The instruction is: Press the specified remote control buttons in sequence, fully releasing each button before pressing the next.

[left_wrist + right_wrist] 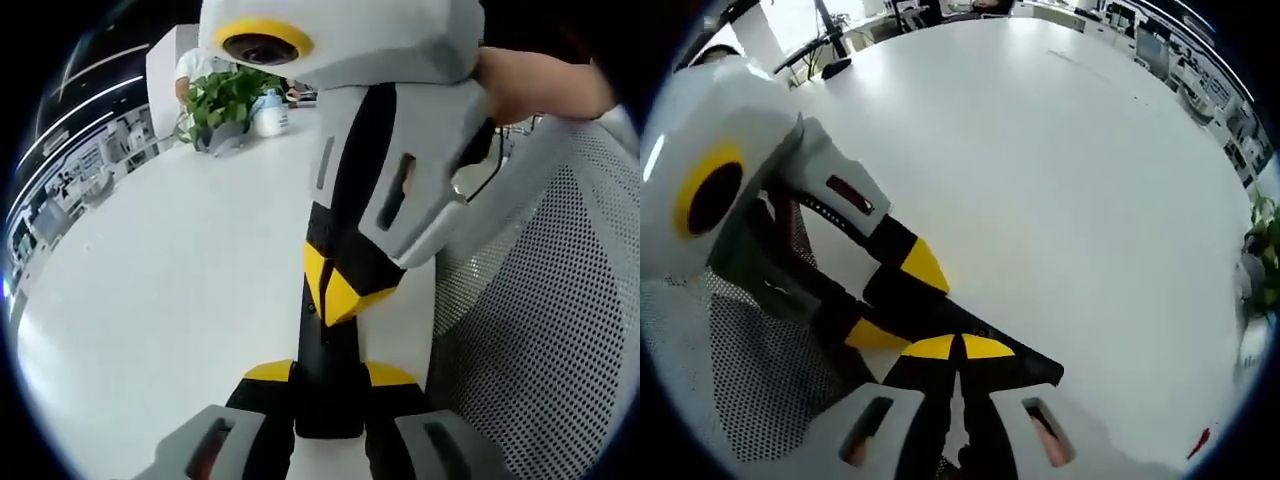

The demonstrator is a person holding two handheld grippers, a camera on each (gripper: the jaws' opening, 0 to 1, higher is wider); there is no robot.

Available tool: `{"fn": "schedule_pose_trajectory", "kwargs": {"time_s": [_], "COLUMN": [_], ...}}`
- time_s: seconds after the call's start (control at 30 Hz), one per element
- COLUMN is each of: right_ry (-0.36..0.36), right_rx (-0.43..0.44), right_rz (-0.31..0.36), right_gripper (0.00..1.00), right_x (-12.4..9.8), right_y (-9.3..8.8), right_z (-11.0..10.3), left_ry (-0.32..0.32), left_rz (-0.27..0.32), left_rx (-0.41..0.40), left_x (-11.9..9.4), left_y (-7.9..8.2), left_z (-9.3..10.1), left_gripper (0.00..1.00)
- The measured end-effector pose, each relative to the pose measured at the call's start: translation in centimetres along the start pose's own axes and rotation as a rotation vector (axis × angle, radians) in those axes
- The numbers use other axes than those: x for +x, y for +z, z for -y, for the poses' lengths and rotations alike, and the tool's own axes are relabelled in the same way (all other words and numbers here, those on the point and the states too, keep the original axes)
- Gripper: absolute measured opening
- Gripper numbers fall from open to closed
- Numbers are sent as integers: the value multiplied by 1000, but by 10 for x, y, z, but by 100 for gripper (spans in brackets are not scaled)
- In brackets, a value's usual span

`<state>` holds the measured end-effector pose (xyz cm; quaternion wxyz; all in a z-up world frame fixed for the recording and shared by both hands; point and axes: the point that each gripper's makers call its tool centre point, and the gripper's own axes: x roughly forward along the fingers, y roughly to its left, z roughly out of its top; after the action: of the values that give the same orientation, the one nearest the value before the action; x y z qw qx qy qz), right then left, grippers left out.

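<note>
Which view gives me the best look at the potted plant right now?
The left gripper view: the potted plant stands whole at the table's far end beside a white bottle. The right gripper view catches some of its leaves at the right edge.

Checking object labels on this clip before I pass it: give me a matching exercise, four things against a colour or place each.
Things:
1. plant
2. bottle
3. chair back
4. remote

Descriptions:
A. white, beside the plant
B. black, clamped in the left gripper
C. green, at the far side of the table
D. grey mesh, beside the table

Pairs: 1-C; 2-A; 3-D; 4-B
</note>
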<state>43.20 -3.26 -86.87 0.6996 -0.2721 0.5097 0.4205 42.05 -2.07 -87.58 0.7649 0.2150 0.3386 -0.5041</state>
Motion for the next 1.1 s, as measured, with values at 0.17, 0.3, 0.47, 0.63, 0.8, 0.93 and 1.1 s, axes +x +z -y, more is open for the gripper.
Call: {"fn": "schedule_pose_trajectory", "kwargs": {"time_s": [0.17, 0.3, 0.47, 0.63, 0.8, 0.93, 1.1], "right_ry": [27, 34, 22, 25, 24, 19, 21], "right_rx": [78, 120, 125, 183, 207, 184, 189], "right_rz": [48, 78, 83, 93, 114, 113, 118], "right_gripper": [0, 0, 0, 0, 0, 0, 0], "right_x": [0, 0, 0, -3, -6, -6, -8], "right_y": [2, 2, 2, -2, -3, -2, -5], "right_z": [3, 4, 3, 6, 5, 1, -2], "left_ry": [2, 7, 10, 15, 28, 35, 48], "left_rz": [2, 9, 7, 11, 19, 31, 37], "left_rx": [-2, -4, -3, -8, -19, -31, -40], "left_x": [0, 0, 0, 0, 0, 0, 0], "left_y": [0, 0, 1, 1, 1, 0, 0], "left_z": [0, -1, 0, 0, 0, 0, 2], "left_gripper": [25, 25, 25, 25, 25, 25, 25]}}
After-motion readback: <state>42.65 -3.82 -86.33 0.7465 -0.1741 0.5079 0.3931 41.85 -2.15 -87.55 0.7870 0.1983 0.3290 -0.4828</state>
